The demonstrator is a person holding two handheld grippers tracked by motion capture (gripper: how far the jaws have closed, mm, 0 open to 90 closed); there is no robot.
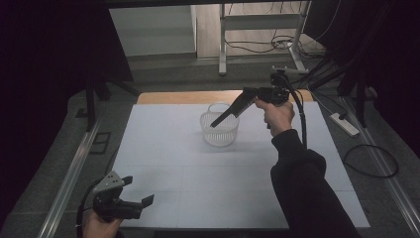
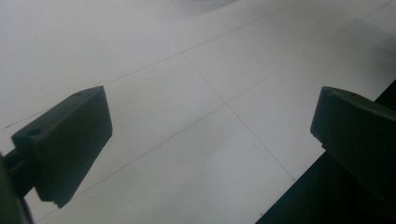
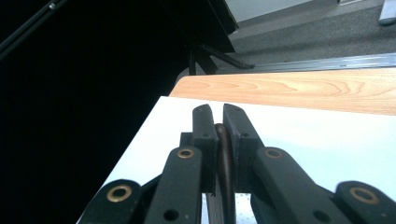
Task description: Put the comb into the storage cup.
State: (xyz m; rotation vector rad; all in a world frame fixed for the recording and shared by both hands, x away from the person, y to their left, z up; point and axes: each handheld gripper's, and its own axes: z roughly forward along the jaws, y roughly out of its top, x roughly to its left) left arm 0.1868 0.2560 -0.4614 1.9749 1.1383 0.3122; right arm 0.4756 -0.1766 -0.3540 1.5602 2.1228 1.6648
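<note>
While the left gripper (image 1: 133, 191) rests with jaws open at the counter's (image 1: 163, 148) near left corner, the right gripper (image 1: 216, 123) clamps a thin dark strip (image 3: 226, 161) above the white basket (image 1: 219, 130).

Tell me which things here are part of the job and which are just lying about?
In use:
- right tongs, shut on a thin dark object I cannot identify
- white basket beneath their tips
- left tongs, open, empty, near the table corner

Lying about:
- power strip on the floor
- loose cable
- metal frame behind

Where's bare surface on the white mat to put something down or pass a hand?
Most of the white mat is bare: left of the basket, and the near stretch between the left gripper and the dark sleeve. Crowded only at the basket, where the right gripper hangs.
</note>
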